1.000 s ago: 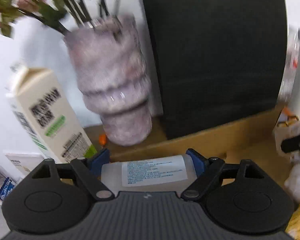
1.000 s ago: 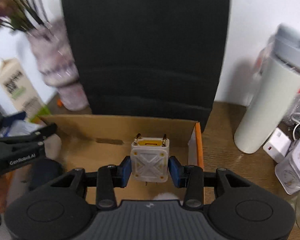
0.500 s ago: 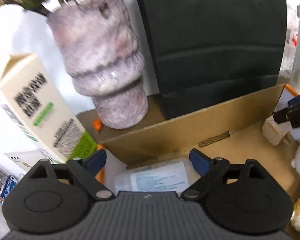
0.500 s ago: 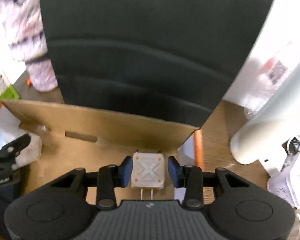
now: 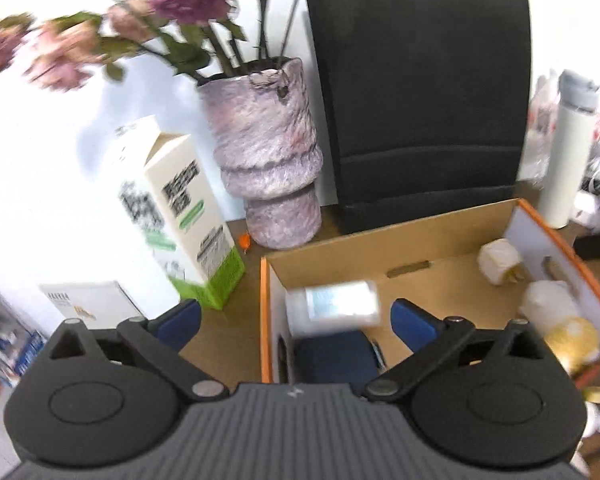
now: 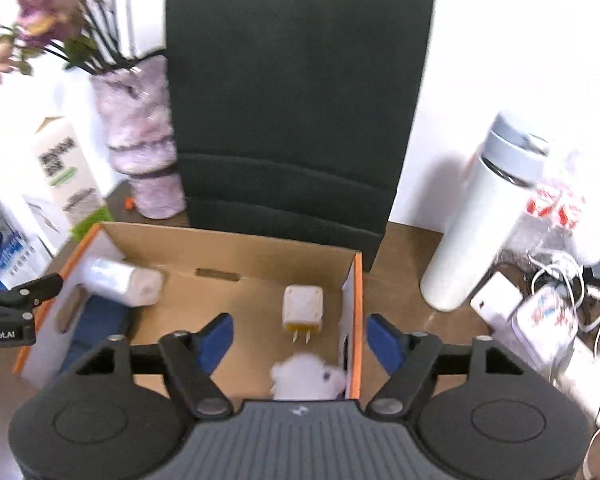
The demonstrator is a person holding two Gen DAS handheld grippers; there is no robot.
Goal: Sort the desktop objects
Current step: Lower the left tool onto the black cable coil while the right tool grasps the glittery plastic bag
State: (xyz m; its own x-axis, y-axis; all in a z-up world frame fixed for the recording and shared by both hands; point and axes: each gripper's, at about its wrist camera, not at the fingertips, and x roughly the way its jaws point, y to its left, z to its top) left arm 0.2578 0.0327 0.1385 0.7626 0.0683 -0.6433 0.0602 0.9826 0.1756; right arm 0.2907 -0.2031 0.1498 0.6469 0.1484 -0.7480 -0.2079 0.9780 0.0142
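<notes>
An open cardboard box (image 5: 380,248) (image 6: 260,248) with orange edges sits on the desk. Inside it a clear plastic bottle (image 5: 334,307) (image 6: 122,282) lies on its side at the left end, over a dark blue thing (image 5: 334,354). A white plug adapter (image 6: 303,307) (image 5: 498,260) lies near the right wall, prongs toward me. My left gripper (image 5: 296,324) hovers above the box's left end, its jaws still opening, nothing between the pads. My right gripper (image 6: 300,338) hangs above the box's right wall, jaws opening, clear of the adapter. A white fluffy toy (image 6: 308,378) (image 5: 552,304) lies in the box.
A black paper bag (image 6: 296,120) stands behind the box, a pink vase with flowers (image 5: 266,160) and a milk carton (image 5: 184,216) to its left. A white flask (image 6: 480,220), chargers and cables (image 6: 548,320) crowd the right side of the desk.
Both grippers let go and rose back from the box: the bottle left the left jaws, the adapter dropped out of the right jaws onto the box floor.
</notes>
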